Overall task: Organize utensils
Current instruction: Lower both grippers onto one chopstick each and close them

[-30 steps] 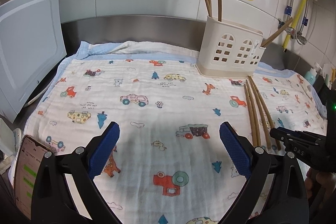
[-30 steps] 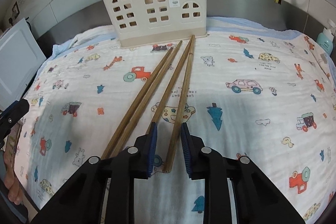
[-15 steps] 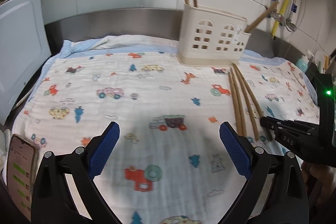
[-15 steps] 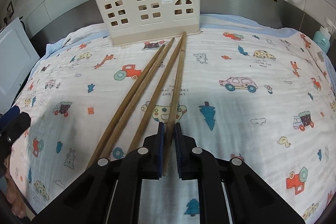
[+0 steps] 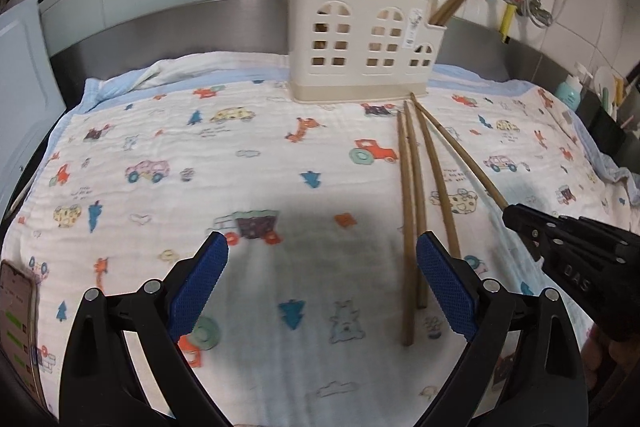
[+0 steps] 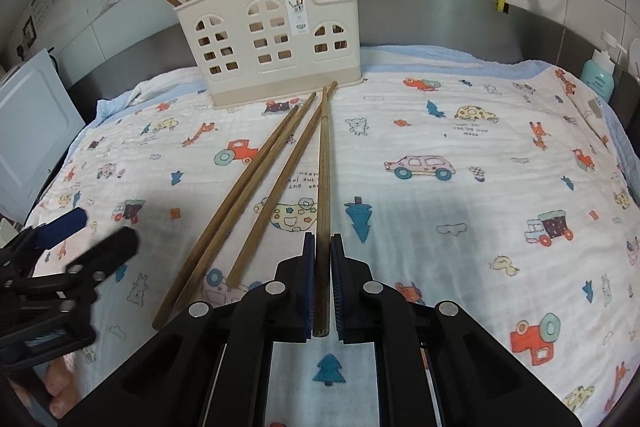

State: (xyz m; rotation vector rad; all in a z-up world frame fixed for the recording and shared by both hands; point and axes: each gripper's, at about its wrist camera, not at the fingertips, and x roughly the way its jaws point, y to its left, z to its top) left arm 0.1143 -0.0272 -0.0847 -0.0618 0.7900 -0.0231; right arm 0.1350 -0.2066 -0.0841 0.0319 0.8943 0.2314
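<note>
A tiled kitchen wall backs a tabletop spread with a cartoon-print cloth (image 6: pixel 460 131). The cream utensil holder (image 6: pixel 272 47) stands at the back with chopsticks already upright in its end compartments. The right hand-held gripper (image 6: pixel 322 291) is clamped on the near end of one chopstick (image 6: pixel 324 167), probably to lift it into the holder. Three other chopsticks (image 5: pixel 412 187) lie beside it on the cloth. The left hand-held gripper (image 5: pixel 320 287) hangs with jaws wide apart, empty, beside them.

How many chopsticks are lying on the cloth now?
4. Three lie loose on the cloth: two side by side, one beside them. The fourth chopstick is clamped in the right gripper, its tip near the holder.
</note>
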